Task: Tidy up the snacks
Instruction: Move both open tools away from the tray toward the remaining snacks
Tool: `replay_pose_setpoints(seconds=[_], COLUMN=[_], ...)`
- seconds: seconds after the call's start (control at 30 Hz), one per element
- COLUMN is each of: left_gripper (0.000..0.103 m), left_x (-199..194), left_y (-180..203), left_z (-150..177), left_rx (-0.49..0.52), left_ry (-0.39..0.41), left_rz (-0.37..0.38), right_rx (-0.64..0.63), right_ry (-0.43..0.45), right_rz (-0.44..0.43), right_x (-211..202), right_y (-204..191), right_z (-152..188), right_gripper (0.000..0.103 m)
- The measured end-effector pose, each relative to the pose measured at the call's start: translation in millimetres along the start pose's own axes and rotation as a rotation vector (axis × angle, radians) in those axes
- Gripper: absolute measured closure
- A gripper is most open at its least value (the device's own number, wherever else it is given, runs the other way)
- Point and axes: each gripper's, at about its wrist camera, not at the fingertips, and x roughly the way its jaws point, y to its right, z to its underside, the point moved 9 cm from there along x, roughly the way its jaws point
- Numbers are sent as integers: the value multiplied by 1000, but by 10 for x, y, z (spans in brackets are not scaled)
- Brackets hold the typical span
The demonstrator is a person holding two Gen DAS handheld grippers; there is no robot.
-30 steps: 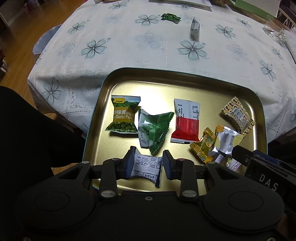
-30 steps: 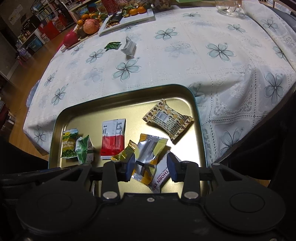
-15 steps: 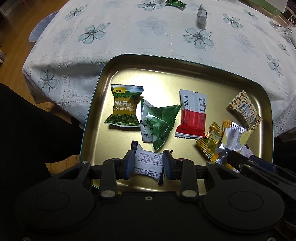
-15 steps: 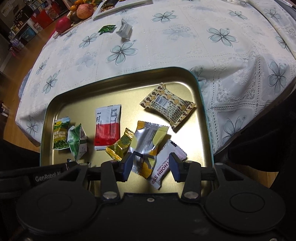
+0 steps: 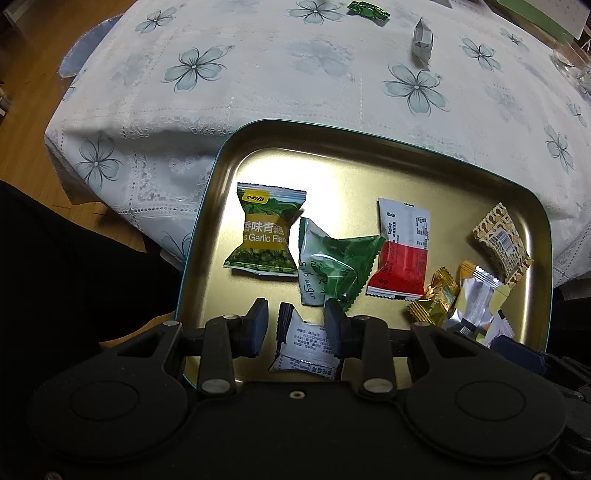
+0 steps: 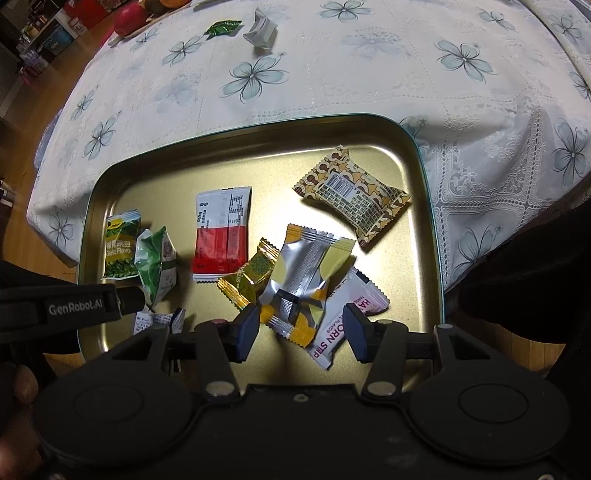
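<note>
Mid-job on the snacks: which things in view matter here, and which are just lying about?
Part of the job:
gold tray
packets in it, such as the pea packet, red-white packet and silver-yellow packet
green candy and folded white packet, not yet in the tray

Just lying about:
red fruit
glass

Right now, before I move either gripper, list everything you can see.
tray: 1, gold, near table edge
snack packets: 8, mixed colours, in tray
green candy: 1, green, on tablecloth beyond tray
folded wrapper: 1, white, near green candy
tablecloth: 1, white with blue flowers, covering table
left gripper: 1, black, open around white packet
right gripper: 1, black, jaws opening around silver-yellow packet
</note>
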Motion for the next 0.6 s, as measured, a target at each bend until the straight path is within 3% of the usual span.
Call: replay_pose_setpoints(seconds=[0.17,0.47,0.6], left_gripper=[61,61,61], left_x=[2,19,-45], left_y=[-40,-113,-124], left_z=[-64,-226,-384], left_rx=[-3,-15,6], left_ry=[3,-8,10], left_rz=[-2,28,49], right_rx=[22,0,-56], right_ry=[-44,-80,-119], right_rz=[-19,73,23], right_x=[33,26,-7], right_y=[-23,-12,-110], right_z=[-13,-119,-253], right_gripper=[50,50,50])
